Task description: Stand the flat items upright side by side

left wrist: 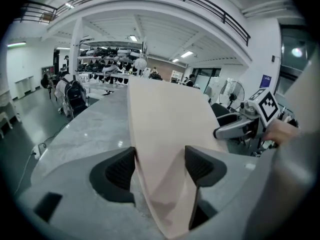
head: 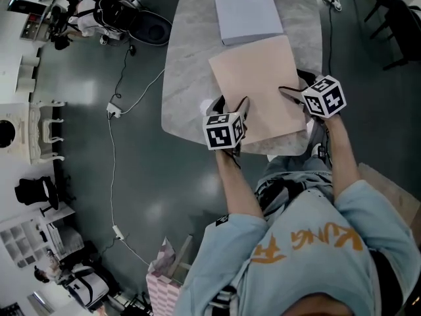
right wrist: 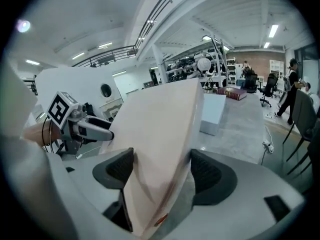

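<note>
I have the left gripper (head: 233, 105) clamped on the near left corner of the flat beige rectangular board (head: 260, 84) and the right gripper (head: 293, 87) clamped on its near right corner, both sets of jaws spread fairly wide around its thickness. The board hangs between them over the near end of the grey marble table (head: 191, 78), slanting up and away from the jaws. Farther along the table lies a pale lavender flat rectangular box (head: 247, 8), just beyond the board's far edge.
</note>
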Demonstrator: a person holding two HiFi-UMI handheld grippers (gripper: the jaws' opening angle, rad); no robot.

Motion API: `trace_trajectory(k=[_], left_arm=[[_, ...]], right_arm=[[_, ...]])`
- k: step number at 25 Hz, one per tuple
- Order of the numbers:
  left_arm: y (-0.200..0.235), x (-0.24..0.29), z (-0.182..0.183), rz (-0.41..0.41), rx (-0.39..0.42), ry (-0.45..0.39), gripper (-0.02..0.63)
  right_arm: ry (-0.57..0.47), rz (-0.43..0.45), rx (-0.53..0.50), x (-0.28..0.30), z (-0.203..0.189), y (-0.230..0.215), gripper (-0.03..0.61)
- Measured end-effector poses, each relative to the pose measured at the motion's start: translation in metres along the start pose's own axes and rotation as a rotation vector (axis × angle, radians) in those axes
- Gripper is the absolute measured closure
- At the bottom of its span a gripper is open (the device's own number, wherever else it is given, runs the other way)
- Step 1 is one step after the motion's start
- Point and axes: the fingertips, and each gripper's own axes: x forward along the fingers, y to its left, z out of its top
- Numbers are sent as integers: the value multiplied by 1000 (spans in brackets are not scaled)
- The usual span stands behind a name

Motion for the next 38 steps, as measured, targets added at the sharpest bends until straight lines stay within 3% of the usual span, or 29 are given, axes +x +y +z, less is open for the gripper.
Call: trace_trajectory(k=[11,18,38], left_arm=[[-16,-22,42,86,95,-91,294],[-26,-35,50,160,118,-157,337],[-54,-63,6,297,-50,-207,333]], right_arm=[[-80,-102,-214,-32,45,-1,227],[-149,-171,-365,-47,54,-5,251],[-172,-33,-358,-71,30,8,268]])
